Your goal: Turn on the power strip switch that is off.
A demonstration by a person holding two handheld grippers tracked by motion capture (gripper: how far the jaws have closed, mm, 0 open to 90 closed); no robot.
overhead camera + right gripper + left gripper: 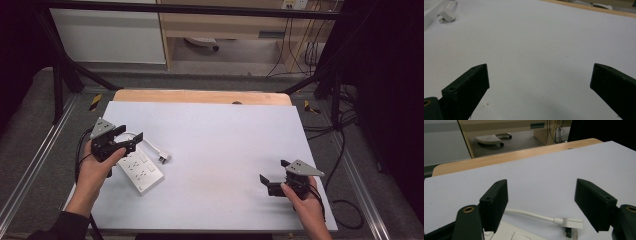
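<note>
At the left of the high view, the left gripper (131, 139) hovers with jaws spread over the white rectangular plastic power strip (140, 169) on the white bench (225, 145), its white plug (571, 223) lying beside; lower right, the right gripper (272, 176) gapes empty.

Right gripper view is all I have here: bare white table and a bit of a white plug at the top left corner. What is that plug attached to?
Observer: A short white cable joins the plug to a white power strip lying flat at the table's left side.
Operator: Where is the left gripper?
Observer: The left gripper is above the strip's far end, fingers apart with nothing between them.
Operator: Is the plug in a socket?
Observer: No, it lies loose on the table, beside the strip.
</note>
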